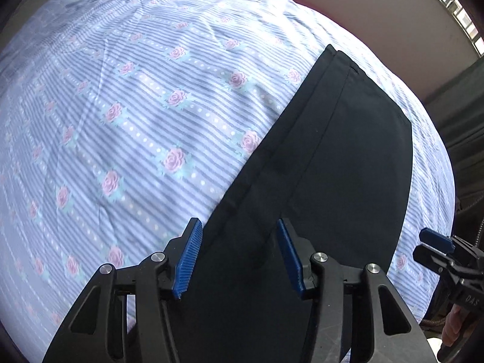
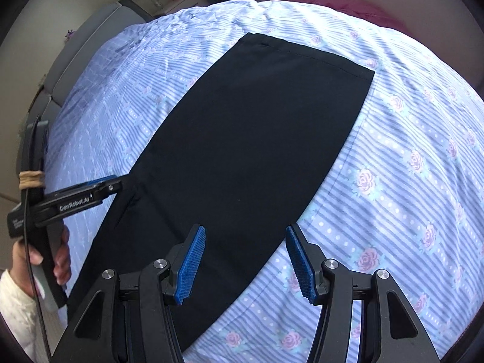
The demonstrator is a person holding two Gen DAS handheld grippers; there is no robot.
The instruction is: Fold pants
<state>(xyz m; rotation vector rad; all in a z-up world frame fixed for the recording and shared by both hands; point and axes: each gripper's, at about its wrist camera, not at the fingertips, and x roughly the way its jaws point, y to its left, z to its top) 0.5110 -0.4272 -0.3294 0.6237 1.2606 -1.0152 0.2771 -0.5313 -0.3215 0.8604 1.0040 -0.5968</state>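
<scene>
Black pants [image 2: 251, 139] flat on bedsheet [image 2: 393, 181], long axis diagonal.

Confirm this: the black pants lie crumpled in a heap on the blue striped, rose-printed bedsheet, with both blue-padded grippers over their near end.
Not crumpled. The right wrist view shows the black pants lying flat as one long smooth strip on the blue striped, rose-printed bedsheet. The left gripper and right gripper are indeed over their near end, jaws apart.

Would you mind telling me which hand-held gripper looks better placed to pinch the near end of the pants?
Probably the left hand-held gripper: its open jaws straddle the pants' seamed edge. The right hand-held gripper hovers open above the opposite edge.
</scene>
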